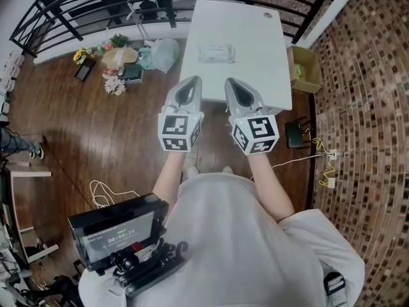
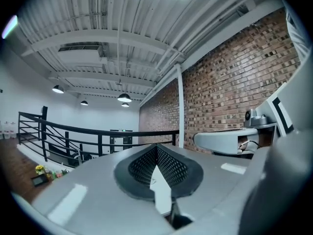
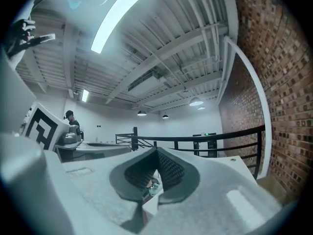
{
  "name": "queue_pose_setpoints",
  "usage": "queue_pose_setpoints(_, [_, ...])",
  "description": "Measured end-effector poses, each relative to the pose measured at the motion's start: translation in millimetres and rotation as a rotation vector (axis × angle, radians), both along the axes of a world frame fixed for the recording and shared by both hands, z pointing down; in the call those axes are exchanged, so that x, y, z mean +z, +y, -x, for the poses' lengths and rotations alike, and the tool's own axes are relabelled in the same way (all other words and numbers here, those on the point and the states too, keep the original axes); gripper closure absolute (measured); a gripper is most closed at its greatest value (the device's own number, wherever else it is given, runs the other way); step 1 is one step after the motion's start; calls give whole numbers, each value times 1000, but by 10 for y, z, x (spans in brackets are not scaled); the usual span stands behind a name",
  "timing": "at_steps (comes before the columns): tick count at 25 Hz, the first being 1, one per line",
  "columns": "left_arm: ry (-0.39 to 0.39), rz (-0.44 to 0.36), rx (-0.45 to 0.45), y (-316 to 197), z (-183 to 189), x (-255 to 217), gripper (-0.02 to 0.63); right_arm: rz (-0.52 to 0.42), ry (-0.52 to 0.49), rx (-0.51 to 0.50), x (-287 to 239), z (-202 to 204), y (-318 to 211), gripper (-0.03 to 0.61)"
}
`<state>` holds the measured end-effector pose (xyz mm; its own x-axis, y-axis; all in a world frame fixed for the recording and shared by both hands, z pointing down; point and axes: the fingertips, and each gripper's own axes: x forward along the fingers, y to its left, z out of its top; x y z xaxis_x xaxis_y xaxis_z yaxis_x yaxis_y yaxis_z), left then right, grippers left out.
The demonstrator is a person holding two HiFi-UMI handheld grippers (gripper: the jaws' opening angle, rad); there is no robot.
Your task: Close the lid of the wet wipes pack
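Observation:
The wet wipes pack (image 1: 216,54) is a pale, flat packet lying near the middle of the white table (image 1: 255,37); it is too small to tell how its lid stands. Both grippers are held side by side, pointing level, over the table's near edge and well short of the pack. My left gripper (image 1: 193,80) has its jaws together with nothing between them, as the left gripper view (image 2: 156,148) also shows. My right gripper (image 1: 231,82) is likewise shut and empty (image 3: 156,152). Neither gripper view shows the pack.
A black railing (image 1: 77,5) runs behind the table and a brick wall (image 1: 364,75) stands to the right. Flowers and bags (image 1: 121,62) lie on the wooden floor left of the table. A cardboard box (image 1: 305,69) sits at its right, with cables (image 1: 319,158) on the floor.

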<state>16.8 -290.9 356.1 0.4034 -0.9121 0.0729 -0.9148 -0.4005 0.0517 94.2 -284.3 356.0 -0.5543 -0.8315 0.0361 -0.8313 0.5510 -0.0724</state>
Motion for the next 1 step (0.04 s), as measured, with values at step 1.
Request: queue_pose_setpoints(1, [1,-1,6,-9,-6,-4,598,2,0,2,1,3,-13,588])
